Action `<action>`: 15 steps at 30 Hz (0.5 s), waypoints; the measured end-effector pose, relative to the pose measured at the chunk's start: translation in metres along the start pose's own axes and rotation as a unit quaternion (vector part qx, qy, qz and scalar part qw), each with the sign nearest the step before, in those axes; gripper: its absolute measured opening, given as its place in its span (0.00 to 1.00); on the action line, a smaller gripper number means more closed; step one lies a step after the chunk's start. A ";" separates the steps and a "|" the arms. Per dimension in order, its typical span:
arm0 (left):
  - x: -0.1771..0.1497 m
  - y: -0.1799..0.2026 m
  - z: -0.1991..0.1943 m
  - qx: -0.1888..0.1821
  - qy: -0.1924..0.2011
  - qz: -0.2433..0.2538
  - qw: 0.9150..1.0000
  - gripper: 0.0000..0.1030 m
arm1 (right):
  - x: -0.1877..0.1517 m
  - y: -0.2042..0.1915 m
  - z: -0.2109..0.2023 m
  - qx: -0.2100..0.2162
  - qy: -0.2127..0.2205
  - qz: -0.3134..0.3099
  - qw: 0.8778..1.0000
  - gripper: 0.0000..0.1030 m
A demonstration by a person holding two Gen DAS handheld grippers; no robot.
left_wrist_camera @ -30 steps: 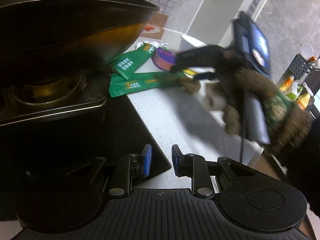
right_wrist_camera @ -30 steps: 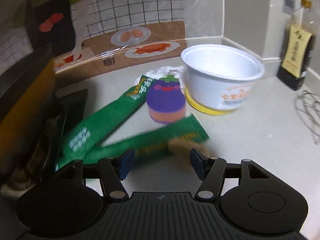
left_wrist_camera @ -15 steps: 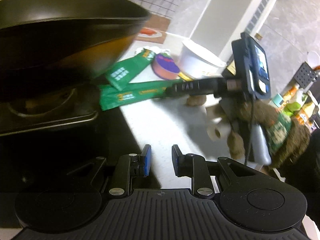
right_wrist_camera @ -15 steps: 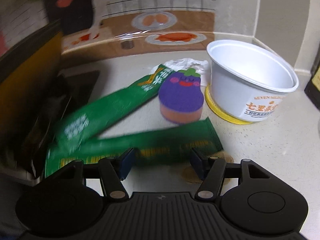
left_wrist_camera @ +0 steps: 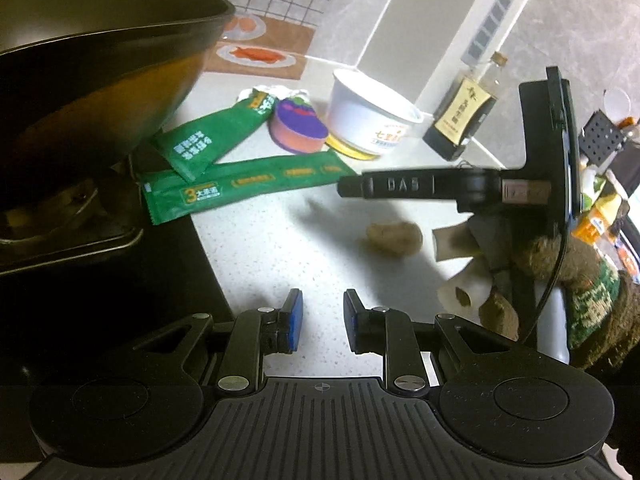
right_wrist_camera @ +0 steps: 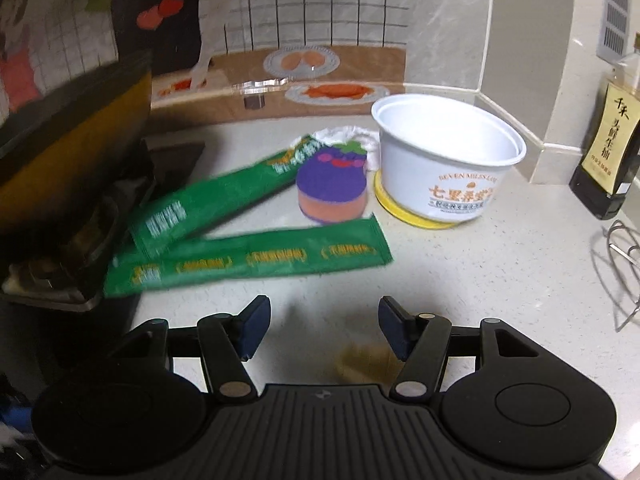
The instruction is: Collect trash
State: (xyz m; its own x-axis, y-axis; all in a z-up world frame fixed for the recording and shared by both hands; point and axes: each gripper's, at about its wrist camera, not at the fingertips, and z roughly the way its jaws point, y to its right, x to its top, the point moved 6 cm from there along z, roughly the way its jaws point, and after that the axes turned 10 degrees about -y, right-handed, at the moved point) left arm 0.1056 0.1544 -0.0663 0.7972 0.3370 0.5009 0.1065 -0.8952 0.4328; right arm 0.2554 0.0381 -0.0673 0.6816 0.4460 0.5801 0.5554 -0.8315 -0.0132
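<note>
Trash all lay on bench, none collected: two green wrappers (right_wrist_camera: 248,258) beyond right gripper (right_wrist_camera: 322,326) fingers, brown scrap (right_wrist_camera: 366,362) just behind them. Right fingers wide, empty; left gripper (left_wrist_camera: 322,322) fingers narrow, empty.

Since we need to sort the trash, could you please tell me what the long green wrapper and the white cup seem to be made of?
The long green wrapper looks like thin glossy plastic film: flat, printed, with sealed crimped ends. The white cup seems to be smooth moulded plastic or coated paper, with a rolled rim and printed lettering; the pictures cannot settle which.
</note>
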 end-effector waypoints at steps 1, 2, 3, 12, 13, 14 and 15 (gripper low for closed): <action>0.000 -0.002 -0.001 0.000 0.002 -0.003 1.000 0.24 | 0.004 -0.001 0.000 0.014 0.000 0.005 1.000 0.59; 0.000 -0.004 -0.003 0.001 0.003 -0.005 1.000 0.24 | 0.008 -0.004 0.002 0.026 -0.002 0.008 1.000 0.59; 0.001 -0.006 -0.003 0.003 0.003 -0.006 1.000 0.24 | 0.014 -0.006 0.003 0.039 -0.002 0.012 0.999 0.59; -0.003 -0.009 -0.007 0.015 -0.008 0.013 1.000 0.24 | 0.067 -0.035 0.049 0.182 -0.017 0.110 0.977 0.58; -0.004 -0.011 -0.007 0.018 -0.010 0.012 1.000 0.24 | 0.073 -0.037 0.059 0.194 -0.023 0.128 0.972 0.58; -0.005 -0.012 -0.008 0.020 -0.012 0.010 1.000 0.24 | 0.079 -0.039 0.068 0.197 -0.029 0.141 0.970 0.58; -0.006 -0.014 -0.008 0.023 -0.012 0.008 1.000 0.24 | 0.083 -0.040 0.079 0.195 -0.035 0.154 0.968 0.57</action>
State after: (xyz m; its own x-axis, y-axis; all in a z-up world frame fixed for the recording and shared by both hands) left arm 0.0940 0.1676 -0.0693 0.8130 0.3162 0.4889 0.1205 -0.9129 0.3900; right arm 0.3273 0.1348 -0.0823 0.8666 0.2299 0.4429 0.4490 -0.7467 -0.4908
